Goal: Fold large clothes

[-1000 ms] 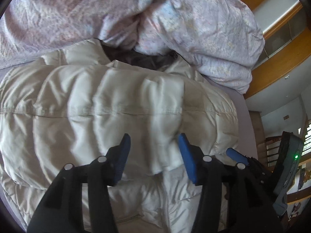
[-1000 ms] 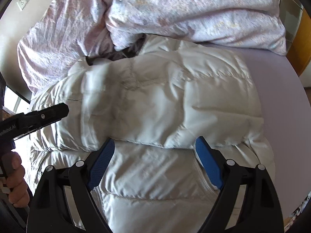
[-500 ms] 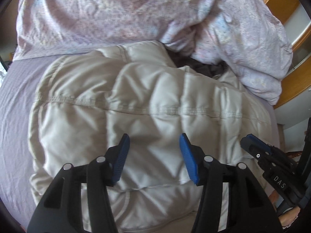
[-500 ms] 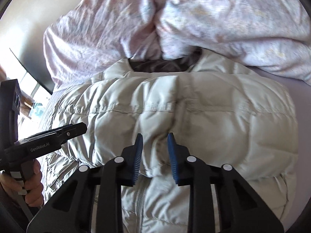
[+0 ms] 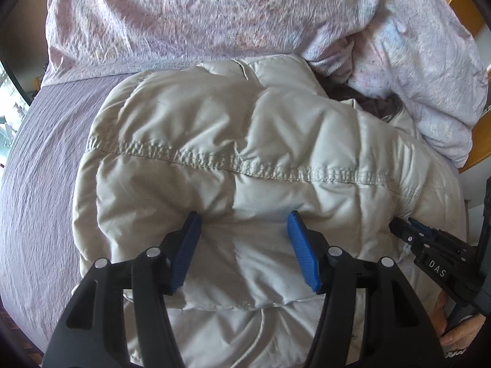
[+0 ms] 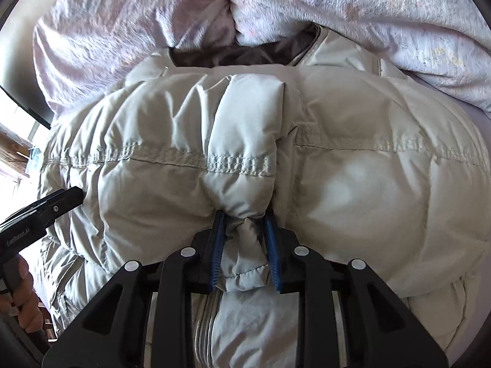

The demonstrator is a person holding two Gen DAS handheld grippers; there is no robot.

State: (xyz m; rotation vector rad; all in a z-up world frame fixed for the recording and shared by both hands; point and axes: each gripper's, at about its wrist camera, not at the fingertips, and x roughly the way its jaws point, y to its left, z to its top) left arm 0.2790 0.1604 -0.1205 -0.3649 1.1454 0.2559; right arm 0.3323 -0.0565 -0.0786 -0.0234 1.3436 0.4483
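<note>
While the right gripper (image 6: 244, 230) is clamped narrow on a bunched fold of the puffer jacket (image 6: 172, 141), the left gripper (image 5: 242, 230) stands wide, its two blue pads pressed against the jacket fabric with nothing pinched between them.

Jacket position: the pale beige quilted jacket (image 5: 245, 141) lies on the bed, directly ahead of and beneath both grippers. Its dark-lined collar (image 6: 233, 55) points away from the grippers and touches the crumpled floral duvet (image 6: 337, 6) piled at the far side. A stitched seam (image 5: 276, 171) runs crosswise over the padding ahead of the left gripper.

Right gripper: the fold held between the blue pads (image 6: 217, 245) is a sleeve-like roll of padding, gathered tight at the pads and widening beyond them. A zipper edge (image 6: 204, 331) shows below the pads, close to the gripper body.

Left gripper: the pads (image 5: 187, 245) sit on the near edge of a padded panel. To its left, bare lilac bedsheet (image 5: 40, 184) is visible. To its right, the right gripper (image 5: 429, 245) enters the view at the jacket's edge.

In the right wrist view, the left gripper (image 6: 46, 211) appears to the left, its tip touching the jacket's side, with a hand (image 6: 26, 300) holding its handle.
</note>
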